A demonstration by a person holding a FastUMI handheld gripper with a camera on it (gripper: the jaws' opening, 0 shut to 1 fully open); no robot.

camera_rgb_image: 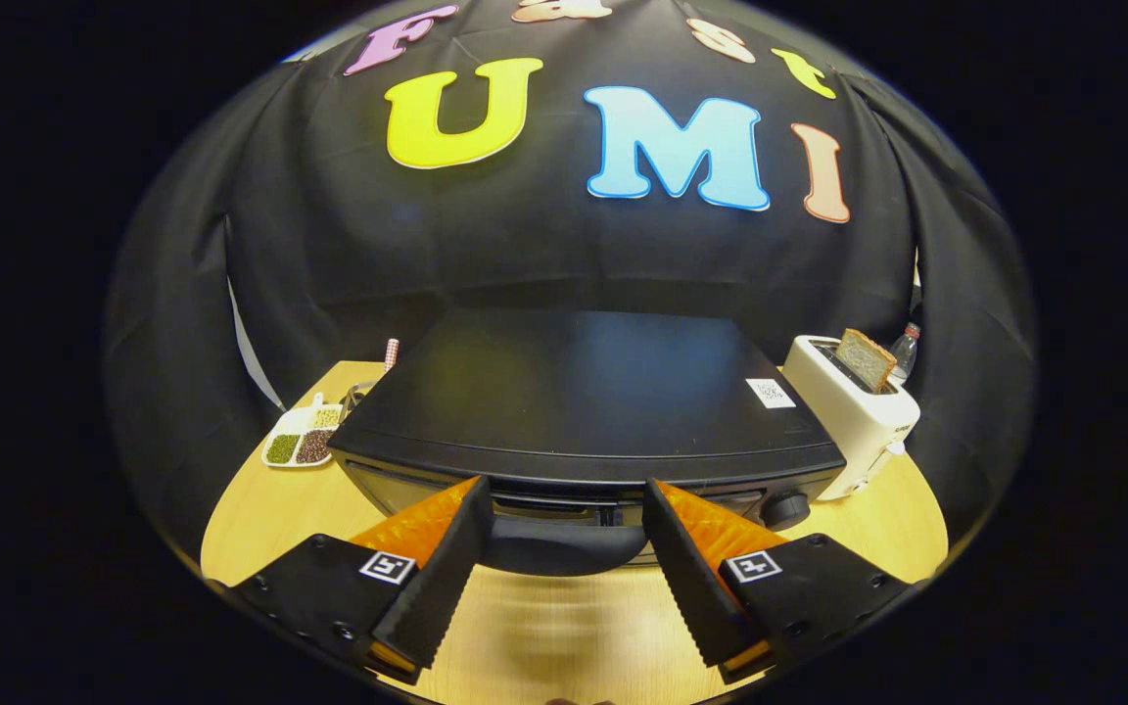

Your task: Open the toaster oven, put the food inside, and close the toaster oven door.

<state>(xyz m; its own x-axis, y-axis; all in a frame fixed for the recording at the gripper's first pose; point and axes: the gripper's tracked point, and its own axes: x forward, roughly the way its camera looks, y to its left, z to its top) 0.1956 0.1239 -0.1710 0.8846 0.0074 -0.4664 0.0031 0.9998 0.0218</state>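
Toaster oven [584, 392] sits just ahead of the spread hand-held gripper [564, 509], its door handle [564, 543] between the fingers.

A wooden table with kitchen things on it

The light wooden table [260, 514] carries a black toaster oven [584, 401] in the middle, a white toaster [853, 416] just beside it, and a divided dish of beans [302, 438] on its other side.

Toaster oven [584, 397] centre of table [260, 514], booth wall behind. Oven door handle [564, 543] at front, between gripper [564, 509] fingers, which stand apart either side of it. Control knob [785, 509] right of handle. Divided dish of beans [302, 438] left of oven. Pop-up toaster [853, 411] right of oven, bread slice [866, 358] in slot. Bottle [904, 352] behind toaster.
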